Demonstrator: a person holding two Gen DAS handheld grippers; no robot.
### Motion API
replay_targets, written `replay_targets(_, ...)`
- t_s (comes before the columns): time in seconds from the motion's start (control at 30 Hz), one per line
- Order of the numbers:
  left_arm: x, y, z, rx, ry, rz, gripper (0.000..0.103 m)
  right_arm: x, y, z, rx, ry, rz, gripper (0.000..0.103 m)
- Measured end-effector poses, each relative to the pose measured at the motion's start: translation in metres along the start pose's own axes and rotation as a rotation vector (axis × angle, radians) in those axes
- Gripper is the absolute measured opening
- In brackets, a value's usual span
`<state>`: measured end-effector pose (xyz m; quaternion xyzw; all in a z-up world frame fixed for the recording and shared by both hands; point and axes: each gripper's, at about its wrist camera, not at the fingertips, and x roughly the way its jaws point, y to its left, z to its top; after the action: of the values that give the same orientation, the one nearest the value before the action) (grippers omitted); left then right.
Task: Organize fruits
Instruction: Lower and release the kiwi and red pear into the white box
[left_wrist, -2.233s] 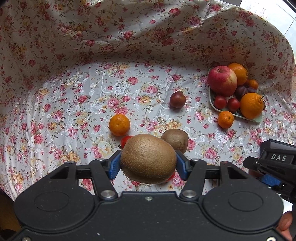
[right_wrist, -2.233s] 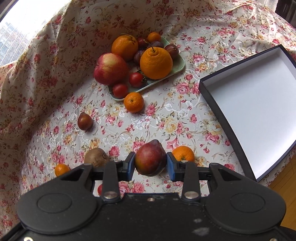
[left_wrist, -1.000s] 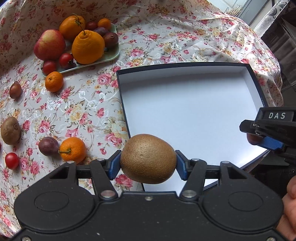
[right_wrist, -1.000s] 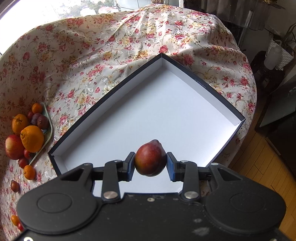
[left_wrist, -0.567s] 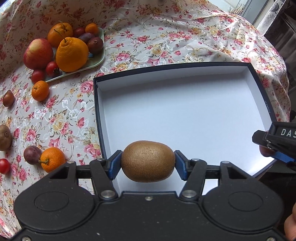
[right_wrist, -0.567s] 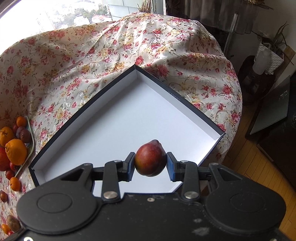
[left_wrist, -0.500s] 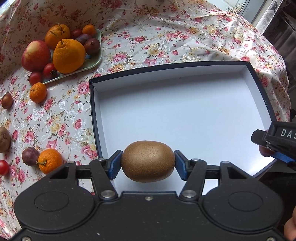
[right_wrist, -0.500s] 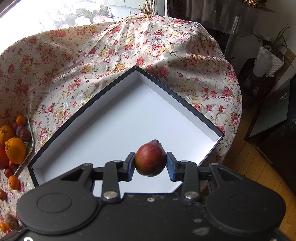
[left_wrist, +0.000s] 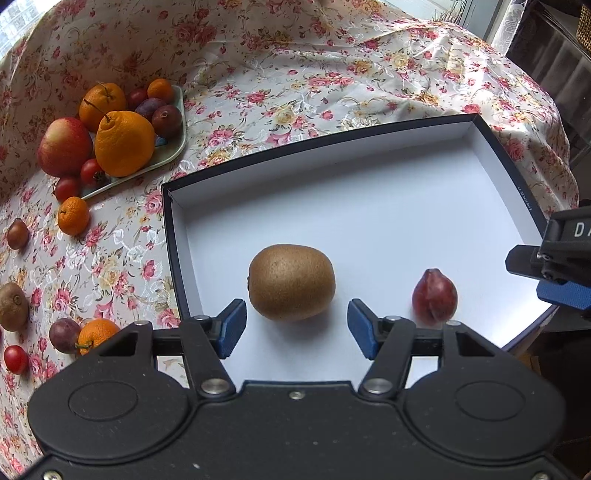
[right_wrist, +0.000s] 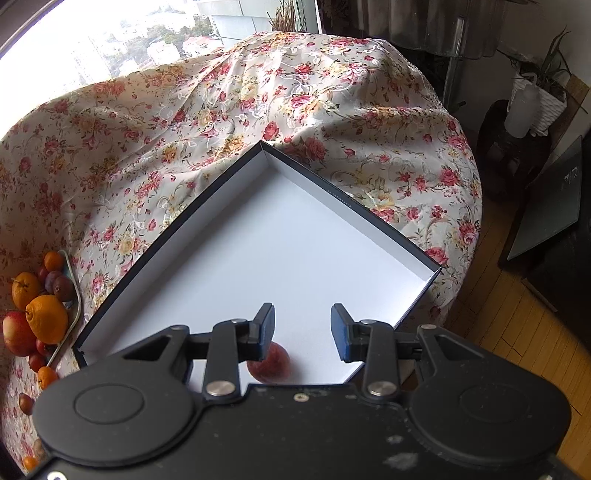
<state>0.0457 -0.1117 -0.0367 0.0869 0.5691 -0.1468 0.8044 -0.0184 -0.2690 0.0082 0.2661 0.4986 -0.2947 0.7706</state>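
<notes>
- A fuzzy brown oval kiwi (left_wrist: 291, 282) lies on the smooth white floor of the shallow, dark-rimmed rectangular cardboard box (left_wrist: 369, 206), just beyond the left gripper (left_wrist: 293, 328), whose blue-padded jaws are opening and clear of it.
- One glossy red, pointed plum (left_wrist: 434, 301) sits near it in the box; the right gripper (right_wrist: 303, 328) hangs spread above, empty.
- On the floral satin tablecloth (left_wrist: 295, 74), a pale green tray (left_wrist: 173, 147) holds one knobbly orange (left_wrist: 123, 144); one red apple (left_wrist: 64, 146) rests beside it.
</notes>
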Motion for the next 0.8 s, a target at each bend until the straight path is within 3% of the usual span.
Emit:
replay_targets(0.13, 0.0035, 0.0023, -0.0013, -0.016, 0.035, -0.012, 0.064, 0.0016, 0.0004, 0.0002, 0.004, 0.018, -0.006, 0.037)
replay_targets(0.8, -0.0027, 0.0063, -0.0052, 0.004, 0.062, -0.027, 0.064, 0.0102, 0.0081, -0.0009, 0.069, 0.130, -0.065, 0.037)
